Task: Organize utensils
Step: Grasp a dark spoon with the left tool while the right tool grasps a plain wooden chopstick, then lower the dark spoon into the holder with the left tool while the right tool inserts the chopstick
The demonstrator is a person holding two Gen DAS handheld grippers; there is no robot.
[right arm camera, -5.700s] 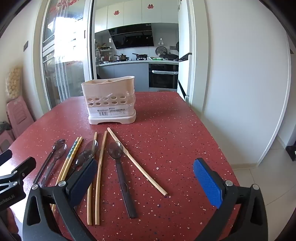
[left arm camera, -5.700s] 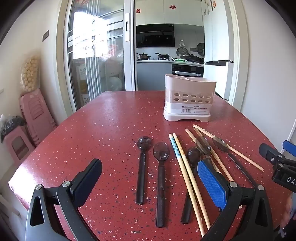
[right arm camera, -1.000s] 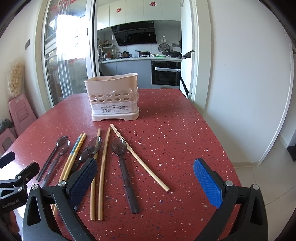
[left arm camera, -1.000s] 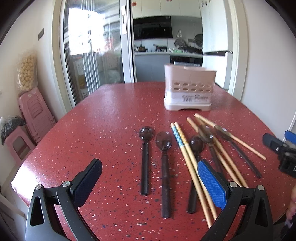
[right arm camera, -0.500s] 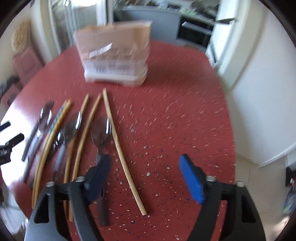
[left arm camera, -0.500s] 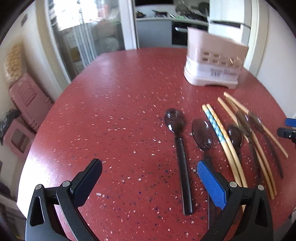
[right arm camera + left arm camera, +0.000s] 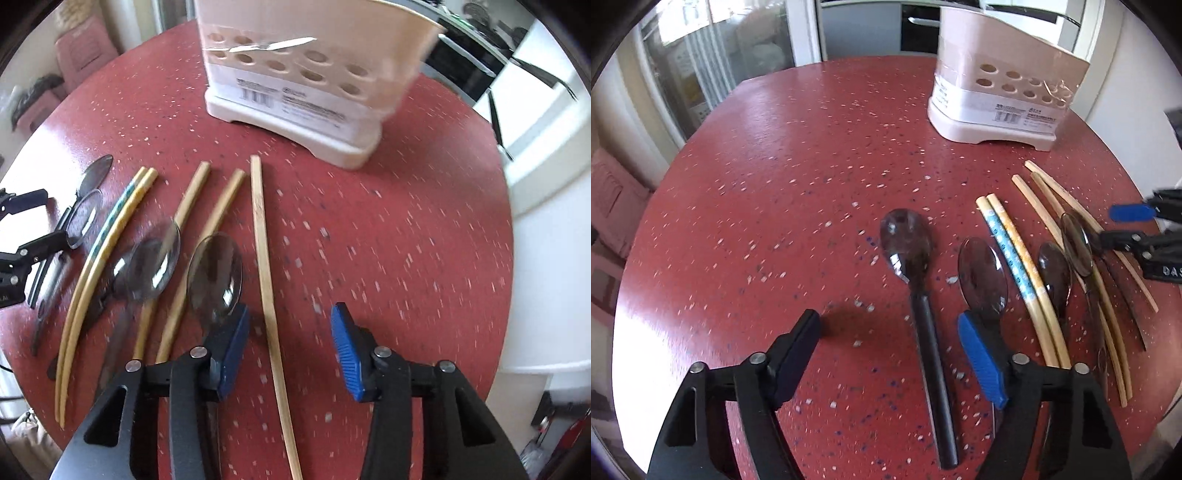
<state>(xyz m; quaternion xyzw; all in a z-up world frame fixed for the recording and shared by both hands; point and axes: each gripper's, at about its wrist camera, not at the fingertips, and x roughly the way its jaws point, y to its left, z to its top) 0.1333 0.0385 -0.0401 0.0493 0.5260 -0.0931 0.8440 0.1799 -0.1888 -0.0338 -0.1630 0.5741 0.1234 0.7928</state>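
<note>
Several dark spoons and wooden chopsticks lie side by side on the red speckled table (image 7: pixel 775 155). My left gripper (image 7: pixel 890 350) is open and low over the table, straddling the handle of the leftmost spoon (image 7: pixel 916 280). My right gripper (image 7: pixel 291 339) is open and low, straddling the rightmost chopstick (image 7: pixel 267 280), with a spoon (image 7: pixel 216 275) by its left finger. The pink utensil holder (image 7: pixel 1004 92) stands at the far side; it also shows in the right wrist view (image 7: pixel 306 74). A patterned chopstick pair (image 7: pixel 1015 269) lies in the middle of the row.
The table's round edge drops off on all sides, close to the right of the right gripper. Pink stools (image 7: pixel 81 48) stand on the floor to the left. A glass door and a kitchen lie beyond the table.
Both grippers have moved forward and down toward the table. The left now straddles the leftmost spoon; the right has narrowed slightly and straddles the rightmost chopstick. The utensils have not moved.
</note>
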